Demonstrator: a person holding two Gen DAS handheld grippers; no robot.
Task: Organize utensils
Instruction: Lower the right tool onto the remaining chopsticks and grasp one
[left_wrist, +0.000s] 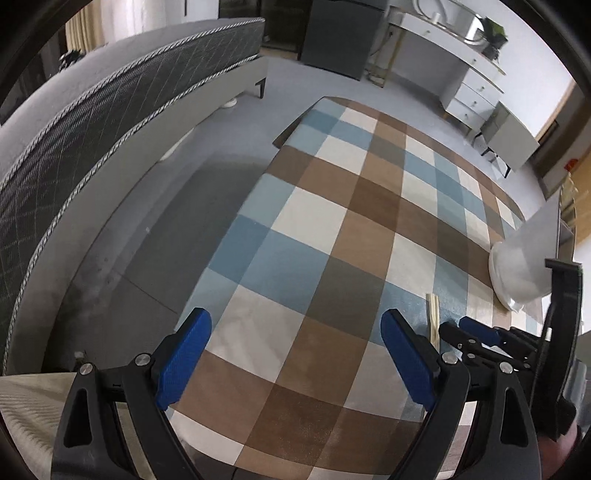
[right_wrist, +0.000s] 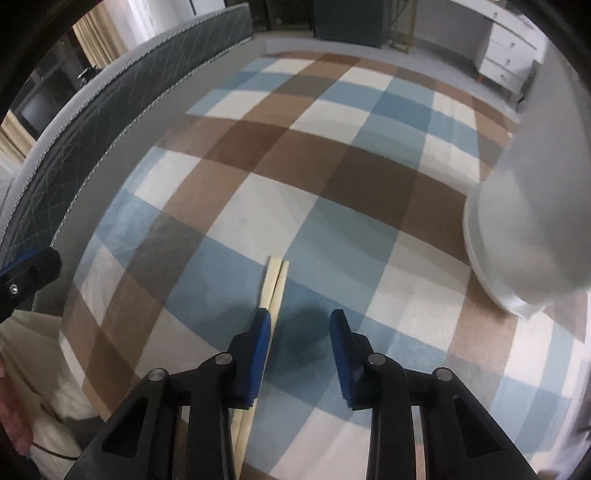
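Two chopsticks (right_wrist: 272, 291) on checked table (right_wrist: 332, 206), touching right gripper (right_wrist: 301, 325) left finger, inside half-closed gap, ungripped. White bowl (right_wrist: 524, 236) right of fingers. Left gripper (left_wrist: 295, 332) spread wide, empty. Bed (left_wrist: 92, 110) left.

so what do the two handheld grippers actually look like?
Both match: left gripper and right gripper have black plastic linkage arms with triangular cut-outs, silver pivot screws, and flat blue ribbed finger pads. A thin dark cable trails beside the right one.

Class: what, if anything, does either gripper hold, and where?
Nothing is held. The pale wooden chopsticks lie beside the right gripper's left pad; the left gripper is open.
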